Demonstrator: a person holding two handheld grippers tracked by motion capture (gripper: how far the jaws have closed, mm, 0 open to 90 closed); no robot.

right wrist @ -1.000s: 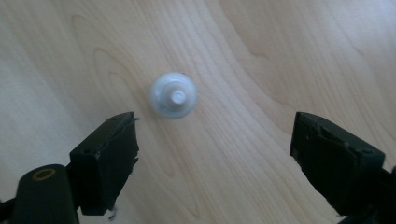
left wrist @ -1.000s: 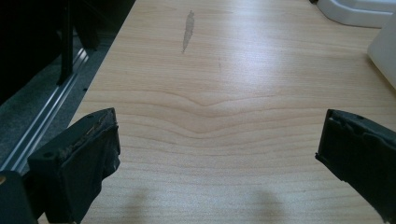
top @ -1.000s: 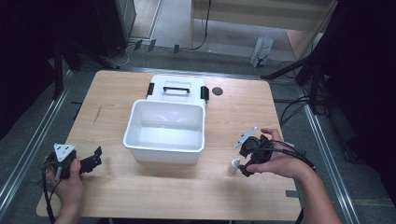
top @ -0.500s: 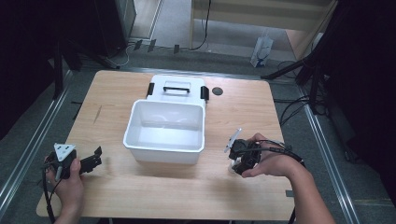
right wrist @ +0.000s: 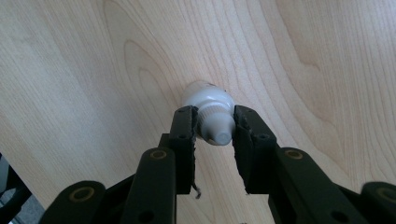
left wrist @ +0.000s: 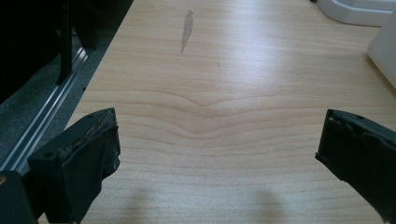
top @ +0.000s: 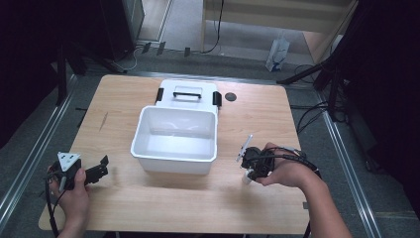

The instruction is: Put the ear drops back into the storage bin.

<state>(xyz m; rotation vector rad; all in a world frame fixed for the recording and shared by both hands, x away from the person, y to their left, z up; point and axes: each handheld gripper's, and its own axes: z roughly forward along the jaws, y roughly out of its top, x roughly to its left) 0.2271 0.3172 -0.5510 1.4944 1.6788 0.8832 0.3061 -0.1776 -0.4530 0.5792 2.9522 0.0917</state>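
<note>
Jaws of the right gripper (right wrist: pixel 213 128) have just closed onto the small white bottle (right wrist: pixel 210 114).

The small white plastic bottle (right wrist: pixel 208 109) with its ribbed white cap is showing plain white throughout. The right gripper (right wrist: pixel 214 128) clamping it is showing matt black jaws with brass-coloured rivets. The left gripper (top: pixel 101 171), at eight o'clock on the table in the high view, is showing black jaws and a pale grey three-cornered plate with dark dots. The light wooden table (top: pixel 148 208) is displaying pale beige with wavy brown grain and one grey streak (left wrist: pixel 187 30). The open white plastic box (top: pixel 174 161) is appearing uniformly white; its white lid (top: pixel 188 89), at twelve o'clock, is carrying black latches. A small dark round disc (top: pixel 230 96) is lying at one o'clock.
</note>
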